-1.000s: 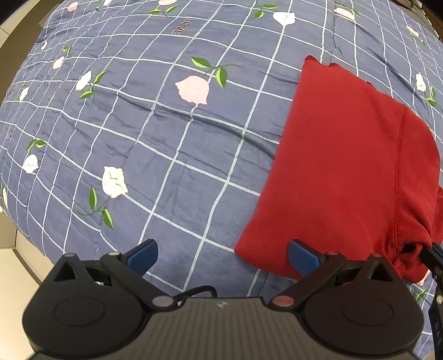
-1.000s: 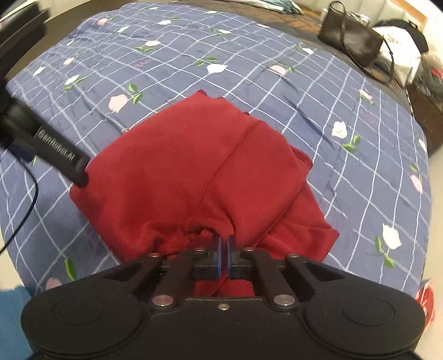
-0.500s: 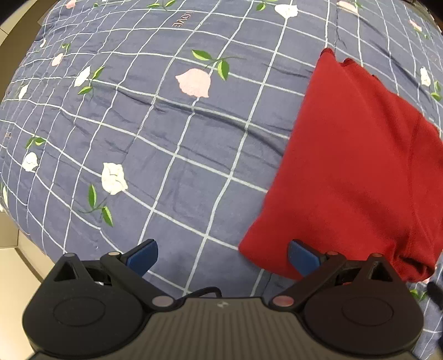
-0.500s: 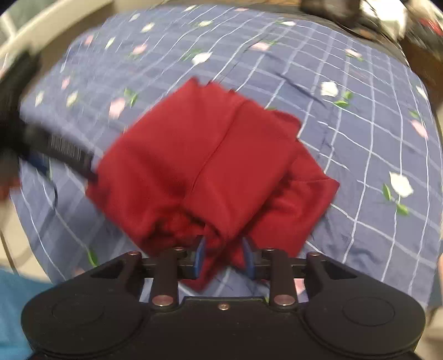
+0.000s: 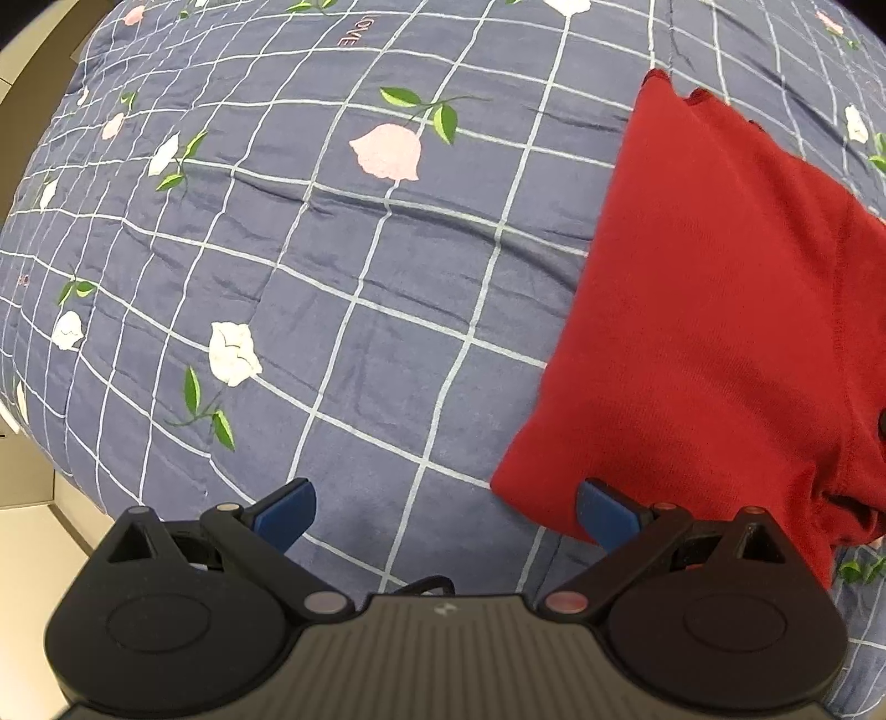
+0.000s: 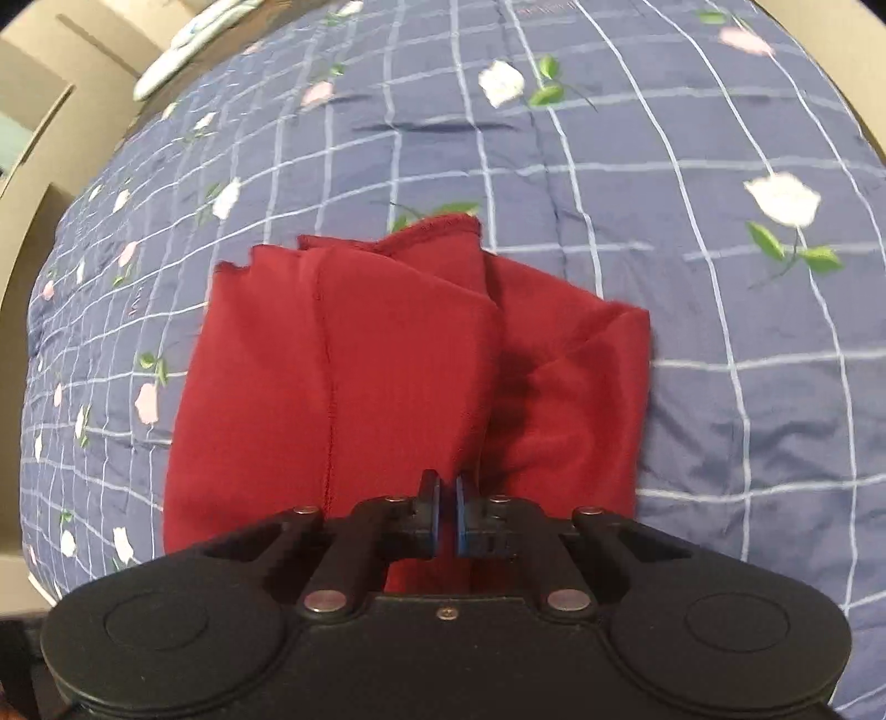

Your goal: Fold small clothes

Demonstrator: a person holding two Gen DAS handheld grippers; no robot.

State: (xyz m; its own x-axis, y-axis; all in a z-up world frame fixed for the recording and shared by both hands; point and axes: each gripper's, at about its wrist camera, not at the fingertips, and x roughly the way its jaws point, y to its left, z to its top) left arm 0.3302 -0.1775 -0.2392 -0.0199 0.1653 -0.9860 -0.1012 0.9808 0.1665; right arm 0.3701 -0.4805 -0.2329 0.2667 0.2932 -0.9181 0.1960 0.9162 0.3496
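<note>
The right gripper (image 6: 447,518), briefly spread, pinches the red garment (image 6: 387,365) again at six o'clock; the left gripper (image 5: 446,512) stays spread, so another fold looks likely.

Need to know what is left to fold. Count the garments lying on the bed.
1. A single red garment lies partly folded on the blue floral quilt, its near edge at the right tongs. Others may lie outside both views.

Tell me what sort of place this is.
Most likely a bedroom: a quilt with a grid and flower print covers a bed, a red garment lies folded on it, and a pale pillow shows at the far edge.
</note>
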